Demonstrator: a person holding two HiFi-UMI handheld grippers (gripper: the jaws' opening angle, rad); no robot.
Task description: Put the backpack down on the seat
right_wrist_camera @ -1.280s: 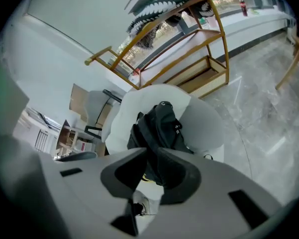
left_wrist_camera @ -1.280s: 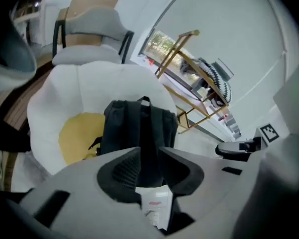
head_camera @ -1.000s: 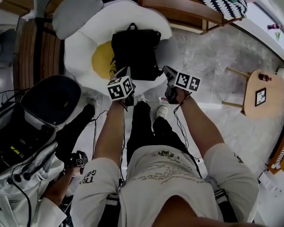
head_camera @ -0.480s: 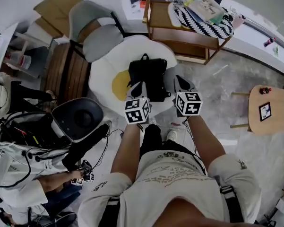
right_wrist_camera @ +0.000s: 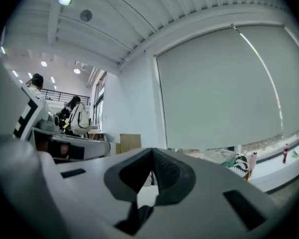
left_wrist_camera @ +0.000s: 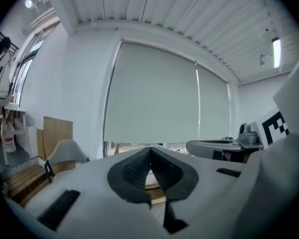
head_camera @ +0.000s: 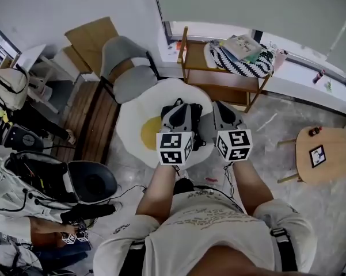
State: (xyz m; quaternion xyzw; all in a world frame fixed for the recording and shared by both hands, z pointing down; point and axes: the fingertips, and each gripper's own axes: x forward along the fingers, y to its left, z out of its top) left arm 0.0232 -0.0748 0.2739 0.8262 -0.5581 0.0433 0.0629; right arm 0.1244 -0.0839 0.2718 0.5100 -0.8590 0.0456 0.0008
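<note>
The left gripper [left_wrist_camera: 150, 151] has its two dark ribbed pads pressed together, tip against tip, with nothing between them. The right gripper [right_wrist_camera: 152, 152] stands the same way: its jaws are closed on each other and pinch nothing. Both tools have smooth grey plastic bodies. Each one carries a white marker cube [head_camera: 174, 148] printed with black squares. Both gripper views look toward a pale, flat roller blind [left_wrist_camera: 154, 93] under a ribbed white ceiling.

In the head view the two grippers are side by side. At 12 o'clock from their cubes lies the black fabric backpack [head_camera: 196, 132], and the grippers partly cover it in the picture. It rests on the white round soft seat [head_camera: 131, 117]. This seat has a yellow round patch [head_camera: 151, 132] at 9 o'clock of the backpack, so it looks like a fried egg.

At 11 o'clock from the seat is a grey padded chair [head_camera: 129, 68] with a thin black frame. At 1 o'clock stands a wooden shelf [head_camera: 221, 80] that bears a black-and-white patterned cloth [head_camera: 242, 68]. At 3 o'clock, well apart, a small round wooden table [head_camera: 328, 140] stands on the grey stone-like floor [head_camera: 265, 125].
</note>
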